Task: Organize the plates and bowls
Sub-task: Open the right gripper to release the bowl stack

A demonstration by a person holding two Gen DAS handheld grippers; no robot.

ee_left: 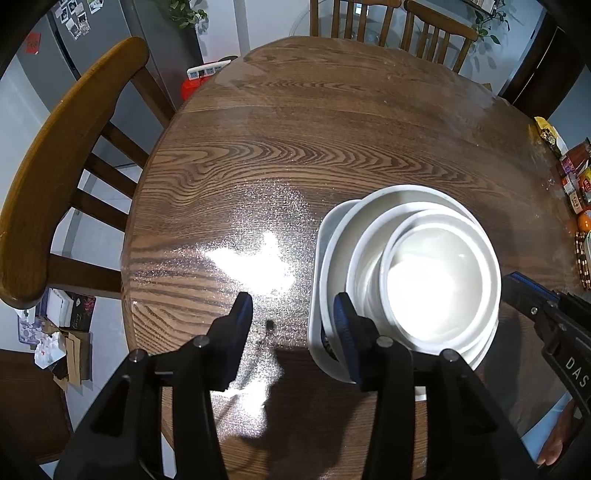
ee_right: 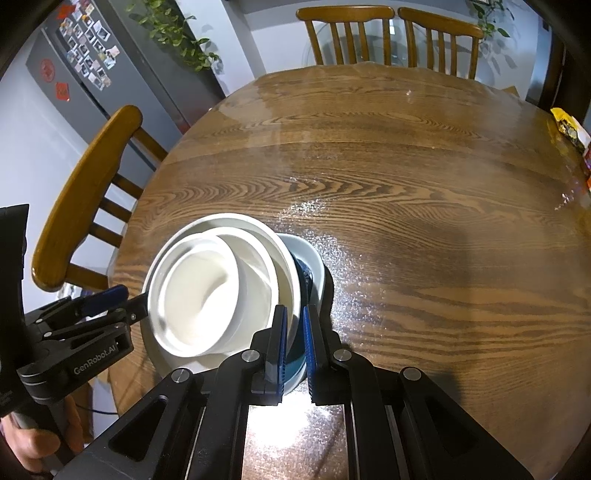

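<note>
A stack of white bowls [ee_left: 439,273] sits nested on a white plate [ee_left: 317,295] with a dark blue inside on the round wooden table [ee_left: 295,147]. My left gripper [ee_left: 293,317] is open, just left of the stack; its right finger [ee_left: 343,314] stands against the plate's near-left rim. In the right wrist view the same stack [ee_right: 207,284] leans on the plate [ee_right: 314,266]. My right gripper [ee_right: 293,332] is nearly closed around the near rim of the large bowl, the blue pads on either side of it. Firm contact cannot be confirmed.
Wooden chairs stand at the left [ee_left: 55,155] and at the far side [ee_left: 388,22]. Snack packets and an orange [ee_left: 576,184] lie at the table's right edge. A grey fridge [ee_right: 92,74] stands at the far left. Cardboard and papers [ee_left: 55,332] lie on the floor.
</note>
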